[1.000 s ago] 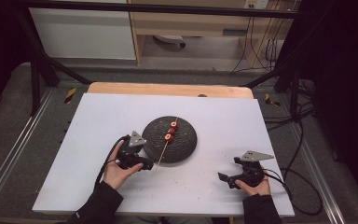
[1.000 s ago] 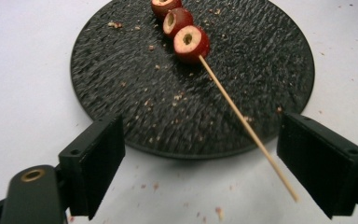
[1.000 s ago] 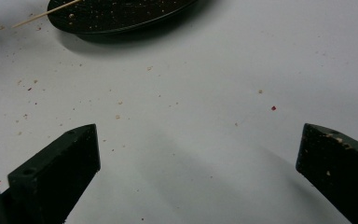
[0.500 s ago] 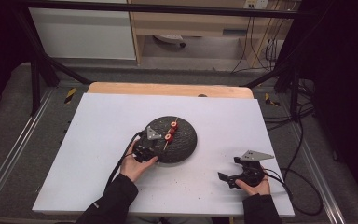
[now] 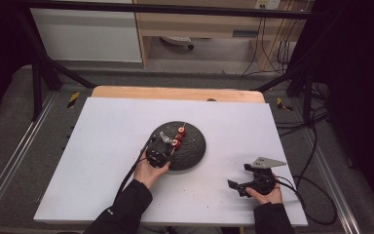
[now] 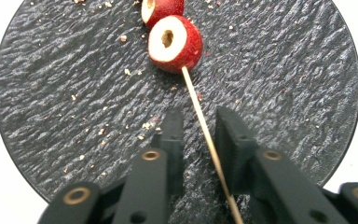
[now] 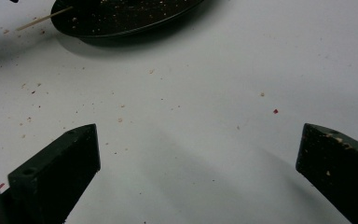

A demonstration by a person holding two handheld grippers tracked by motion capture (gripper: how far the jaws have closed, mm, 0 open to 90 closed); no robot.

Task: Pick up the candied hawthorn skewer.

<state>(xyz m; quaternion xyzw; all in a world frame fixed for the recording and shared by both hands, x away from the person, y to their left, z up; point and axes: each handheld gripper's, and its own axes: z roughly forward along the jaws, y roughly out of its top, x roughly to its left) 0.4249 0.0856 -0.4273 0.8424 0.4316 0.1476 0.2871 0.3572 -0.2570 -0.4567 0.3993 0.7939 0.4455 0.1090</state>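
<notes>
Item: my left gripper [image 6: 196,121], jaws just closing, skewer stick [image 6: 205,130] between, pads not yet pressing.
Location: skewer with red fruit slices [image 6: 175,43] lies on black plate [image 6: 51,93].
Risk, my judgement: off-centre stick may slip or roll.
My right gripper [image 7: 198,149]: jaws wide apart, idle over table [image 7: 191,93].
</notes>
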